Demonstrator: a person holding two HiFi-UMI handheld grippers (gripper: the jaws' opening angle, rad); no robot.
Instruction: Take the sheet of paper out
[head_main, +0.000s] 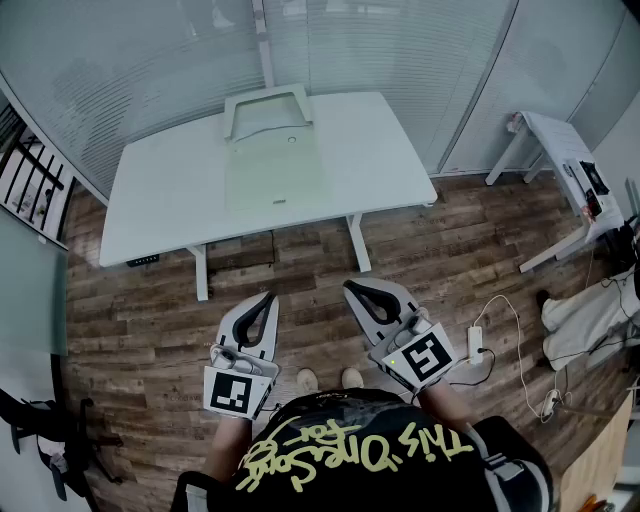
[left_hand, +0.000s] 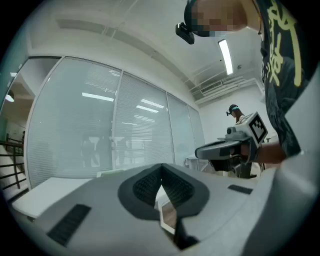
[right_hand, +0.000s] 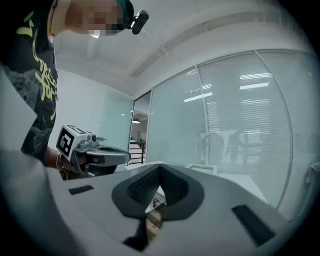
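A pale green sheet of paper (head_main: 276, 172) lies on the white table (head_main: 160, 205), its far end under a white open-framed holder (head_main: 267, 112) at the table's back edge. Both grippers are held level above the wooden floor, well short of the table. My left gripper (head_main: 266, 298) is shut with nothing in it, and it also shows in the right gripper view as the left gripper (right_hand: 127, 156). My right gripper (head_main: 350, 288) is shut and empty too; the left gripper view catches the right gripper (left_hand: 198, 151) from the side.
A glass wall with blinds (head_main: 150, 60) runs behind the table. A second white table (head_main: 565, 165) stands at the right, with cables and a power strip (head_main: 476, 345) on the floor. A black chair base (head_main: 60, 450) is at the lower left. A black railing (head_main: 30, 180) is at the left.
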